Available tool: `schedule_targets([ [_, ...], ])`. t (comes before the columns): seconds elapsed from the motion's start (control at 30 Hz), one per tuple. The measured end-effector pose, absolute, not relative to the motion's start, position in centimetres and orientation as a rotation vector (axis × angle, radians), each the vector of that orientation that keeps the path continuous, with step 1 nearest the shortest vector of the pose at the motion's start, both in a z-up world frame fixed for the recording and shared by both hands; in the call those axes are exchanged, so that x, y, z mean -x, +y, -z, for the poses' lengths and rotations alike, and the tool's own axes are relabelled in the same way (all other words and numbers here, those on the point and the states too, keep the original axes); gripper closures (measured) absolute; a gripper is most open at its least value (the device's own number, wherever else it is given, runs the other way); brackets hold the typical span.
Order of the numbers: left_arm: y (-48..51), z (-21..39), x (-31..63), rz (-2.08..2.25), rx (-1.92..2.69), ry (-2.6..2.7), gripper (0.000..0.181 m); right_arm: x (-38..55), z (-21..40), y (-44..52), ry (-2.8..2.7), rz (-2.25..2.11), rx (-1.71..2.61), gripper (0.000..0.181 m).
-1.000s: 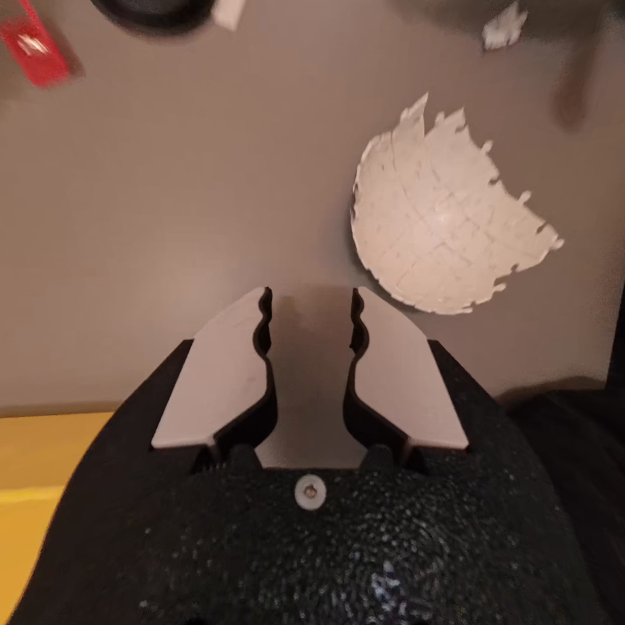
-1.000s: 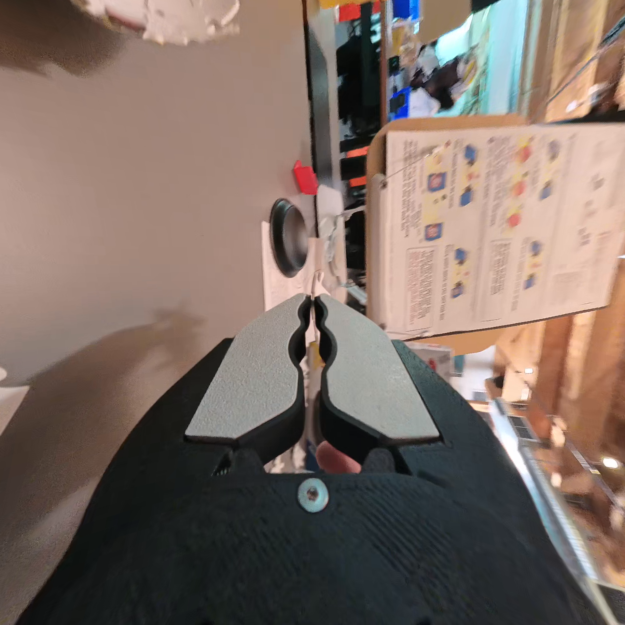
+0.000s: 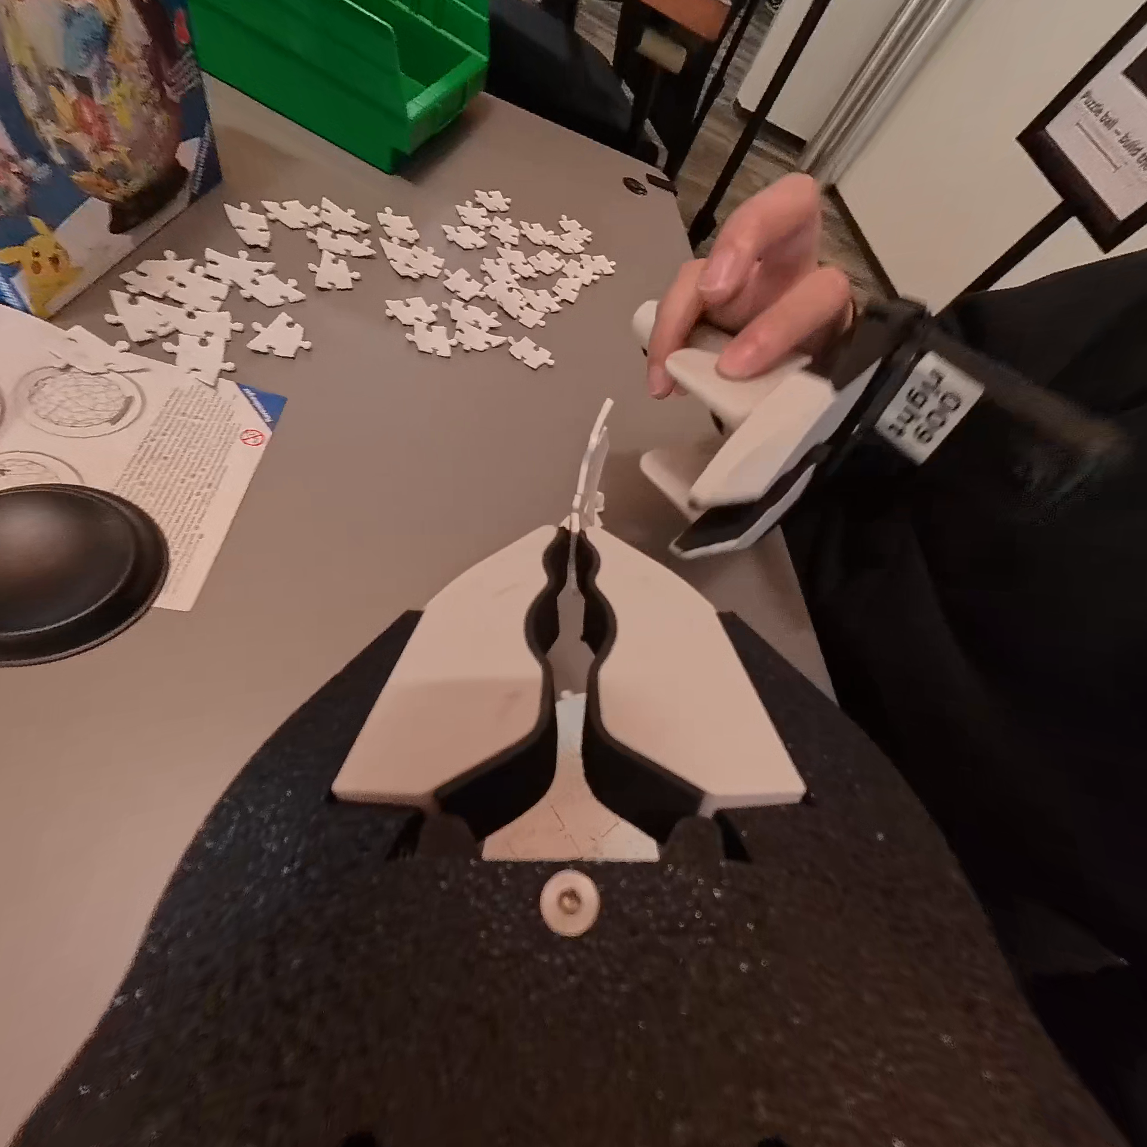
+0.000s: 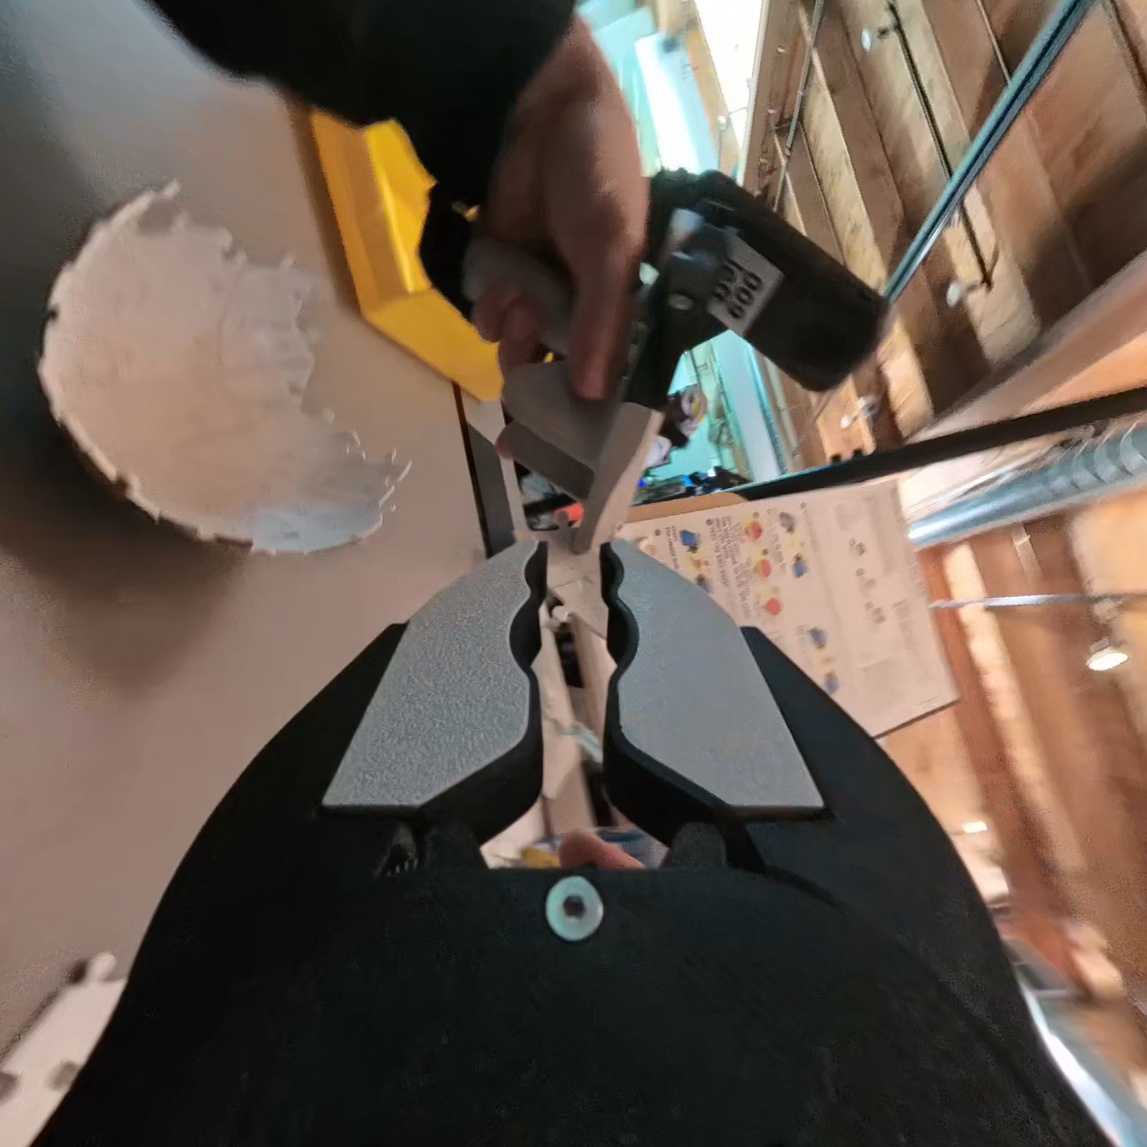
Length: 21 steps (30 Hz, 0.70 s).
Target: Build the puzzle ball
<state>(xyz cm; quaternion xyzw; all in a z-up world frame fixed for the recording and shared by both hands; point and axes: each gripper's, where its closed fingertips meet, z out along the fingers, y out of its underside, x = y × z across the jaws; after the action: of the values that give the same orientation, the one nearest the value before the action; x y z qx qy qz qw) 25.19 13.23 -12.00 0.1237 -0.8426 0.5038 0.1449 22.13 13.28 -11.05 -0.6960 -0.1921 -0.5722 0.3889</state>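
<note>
My left gripper [image 3: 577, 527] is shut on a white puzzle piece [image 3: 593, 459], which stands edge-on above its tips. My right gripper [image 4: 572, 552] is slightly open. The piece [image 4: 574, 580] sits in the gap between its fingers, and the left gripper's tips [image 4: 580, 540] meet it there from above. In the left wrist view the right gripper [image 3: 695, 540] is just right of the piece, held by a hand [image 3: 745, 279]. The half-built white ball shell [image 4: 198, 385] lies on the table and also shows under my left gripper [image 3: 571, 832]. Several loose white pieces [image 3: 434, 273] are spread at the back.
The grey table [image 3: 385, 472] holds a puzzle box [image 3: 93, 136] at the back left, a green bin [image 3: 347, 68], an instruction sheet [image 3: 186, 472] and a black round stand [image 3: 68, 565]. A yellow bin [image 4: 397, 248] sits at the table edge. A dark sleeve [image 3: 993, 683] fills the right. The grippers are tip to tip, or close to it.
The right gripper, which was shut on the piece, has opened. The left gripper, which was open above the shell, has swung up and closed on the piece.
</note>
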Motion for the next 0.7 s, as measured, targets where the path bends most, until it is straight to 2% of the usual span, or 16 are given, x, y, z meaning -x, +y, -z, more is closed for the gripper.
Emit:
schedule_targets([
  [0.17, 13.8, 12.5, -24.8, -1.446, -0.223, -2.513, 0.18, -23.9, 7.4, 11.6, 0.086, 0.908, 1.614, 0.141],
  [0.33, 13.8, 12.9, -23.9, -1.429, -0.096, -2.532, 0.18, -24.8, 9.5, 12.5, 0.326, 0.337, 1.667, 0.123],
  [0.43, 13.9, 13.2, -23.6, -1.423, -0.02, -2.576, 0.18, -24.4, 9.8, 13.3, 0.333, 0.206, 1.647, 0.138],
  [0.6, 13.8, 12.8, -23.3, -1.454, 0.016, -2.566, 0.18, -24.0, 12.4, 14.1, 0.297, 0.21, 1.789, 0.148],
  [0.7, 13.7, 13.1, -23.8, -1.456, 0.003, -2.591, 0.18, -23.9, 12.6, 14.2, 0.27, 0.238, 1.816, 0.178],
])
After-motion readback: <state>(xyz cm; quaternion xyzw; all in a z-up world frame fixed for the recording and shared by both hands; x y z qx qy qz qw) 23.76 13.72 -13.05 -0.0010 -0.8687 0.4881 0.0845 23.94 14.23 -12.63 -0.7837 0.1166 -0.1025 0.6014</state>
